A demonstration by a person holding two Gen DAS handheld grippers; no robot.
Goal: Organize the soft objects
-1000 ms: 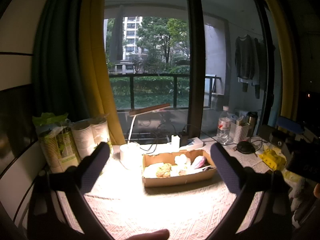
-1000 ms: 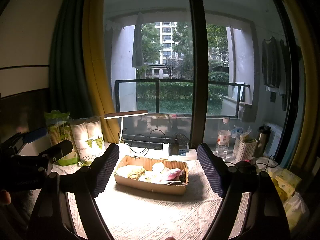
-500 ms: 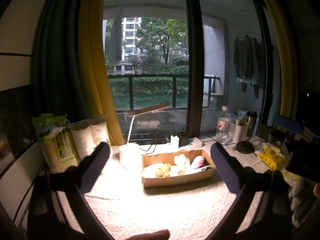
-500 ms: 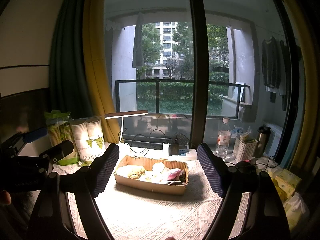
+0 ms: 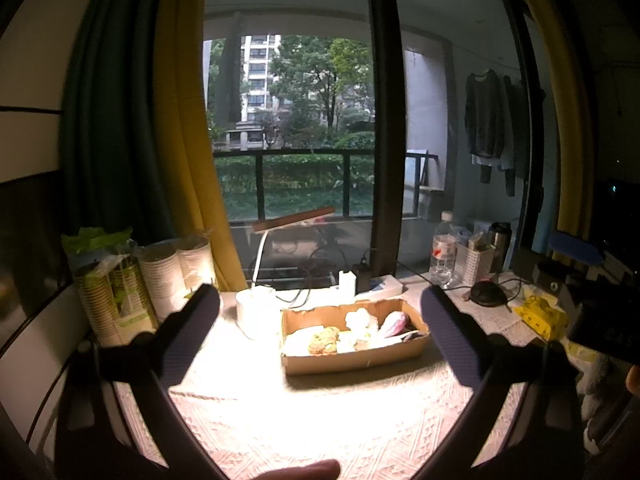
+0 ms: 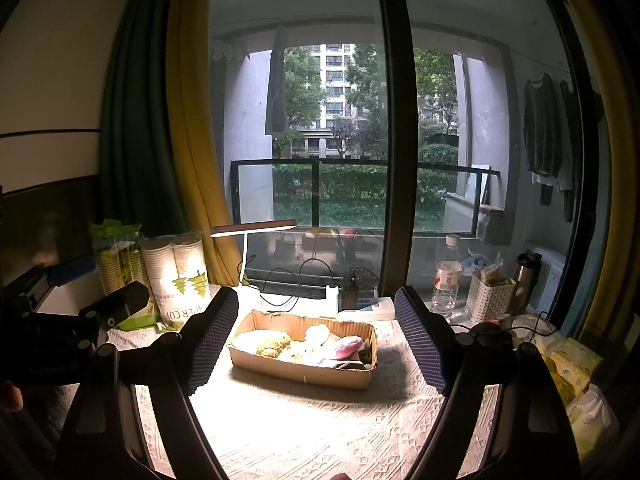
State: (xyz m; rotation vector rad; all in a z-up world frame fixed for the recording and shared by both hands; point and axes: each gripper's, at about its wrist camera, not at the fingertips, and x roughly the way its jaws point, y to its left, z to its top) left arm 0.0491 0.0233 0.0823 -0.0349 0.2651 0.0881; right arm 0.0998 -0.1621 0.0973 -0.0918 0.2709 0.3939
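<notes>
A shallow cardboard box (image 5: 352,356) (image 6: 296,372) stands on the lit white tablecloth. It holds several soft objects: a greenish-brown piece (image 5: 322,338) (image 6: 274,344), a white fluffy one (image 5: 360,318) (image 6: 318,332) and a pink one (image 5: 392,324) (image 6: 348,348). My left gripper (image 5: 320,320) is open and empty, held back from the box. My right gripper (image 6: 318,320) is open and empty, also short of the box. The left gripper's body (image 6: 80,320) shows at the left of the right wrist view.
A white desk lamp (image 5: 260,308) stands left of the box. Sleeves of paper cups (image 6: 180,276) stand at the back left. A power strip (image 6: 360,304), water bottle (image 6: 446,280), white basket (image 6: 490,298), flask (image 6: 526,276) and yellow packets (image 6: 568,364) lie behind and right.
</notes>
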